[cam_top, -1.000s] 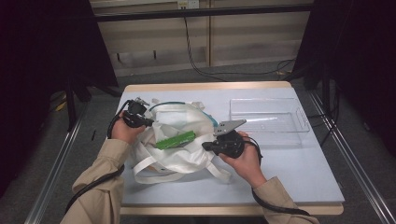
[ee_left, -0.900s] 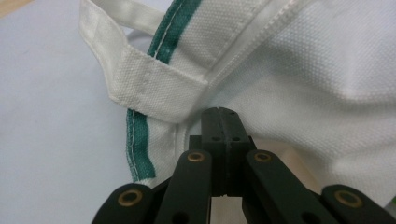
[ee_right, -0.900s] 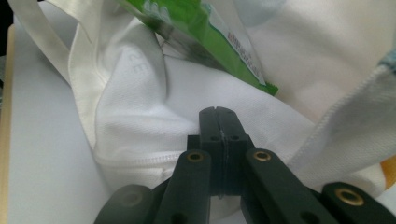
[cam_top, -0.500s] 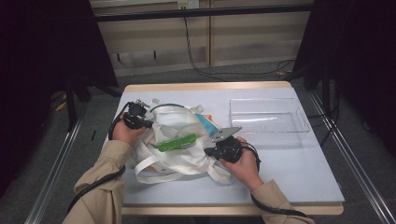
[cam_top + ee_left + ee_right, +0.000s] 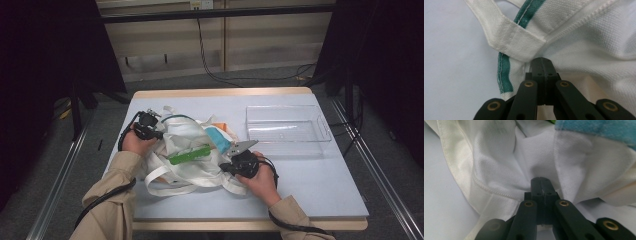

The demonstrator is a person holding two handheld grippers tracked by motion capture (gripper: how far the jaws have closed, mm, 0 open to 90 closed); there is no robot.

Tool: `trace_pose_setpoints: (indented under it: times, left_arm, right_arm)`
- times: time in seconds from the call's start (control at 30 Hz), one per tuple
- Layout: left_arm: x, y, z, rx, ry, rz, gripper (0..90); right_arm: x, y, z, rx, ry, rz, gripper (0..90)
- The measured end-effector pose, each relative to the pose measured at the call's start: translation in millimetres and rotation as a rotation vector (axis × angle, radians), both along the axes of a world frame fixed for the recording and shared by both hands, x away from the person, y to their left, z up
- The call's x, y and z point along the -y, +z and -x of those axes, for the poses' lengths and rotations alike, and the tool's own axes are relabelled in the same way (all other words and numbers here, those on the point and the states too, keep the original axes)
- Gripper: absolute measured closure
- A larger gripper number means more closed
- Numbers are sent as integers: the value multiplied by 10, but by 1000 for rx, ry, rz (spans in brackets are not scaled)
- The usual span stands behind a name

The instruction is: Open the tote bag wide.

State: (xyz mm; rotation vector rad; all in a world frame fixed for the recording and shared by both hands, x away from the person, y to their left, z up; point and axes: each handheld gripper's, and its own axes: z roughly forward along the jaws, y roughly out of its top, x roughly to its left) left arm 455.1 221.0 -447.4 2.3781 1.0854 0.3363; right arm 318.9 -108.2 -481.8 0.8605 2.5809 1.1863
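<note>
On the desk (image 5: 310, 190) there was one white canvas tote bag (image 5: 187, 155) with green trim, and one clear plastic tray (image 5: 287, 131). In the bag lay one green stick-shaped item (image 5: 190, 154), one light-blue cloth (image 5: 219, 140) and something orange (image 5: 224, 128). Two hand-held grippers were there, left (image 5: 150, 126) and right (image 5: 239, 164).

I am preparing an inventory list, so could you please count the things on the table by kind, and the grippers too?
Grippers: 2, the left gripper and the right gripper, both shut on the bag's cloth
White cloth bag: 1
Green item on the bag: 1
Blue item at the bag's mouth: 1
Clear plastic tray: 1
Total: 6
</note>
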Motion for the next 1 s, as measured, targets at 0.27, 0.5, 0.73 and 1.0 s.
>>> trace_pose_setpoints:
  times: [0.27,0.5,0.73,1.0]
  left_arm:
    - [-18,-61,-2,-14,-12,-11,900]
    - [-26,16,33,-3,-18,21,900]
    - [-87,176,125,15,-28,114,876]
    - [-103,299,260,26,-37,144,877]
  right_arm:
    - [0,-2,4,-5,-2,-3,900]
    - [19,35,-9,-9,4,-22,900]
    - [42,133,-17,-7,20,-51,900]
    - [17,300,-28,26,32,-37,897]
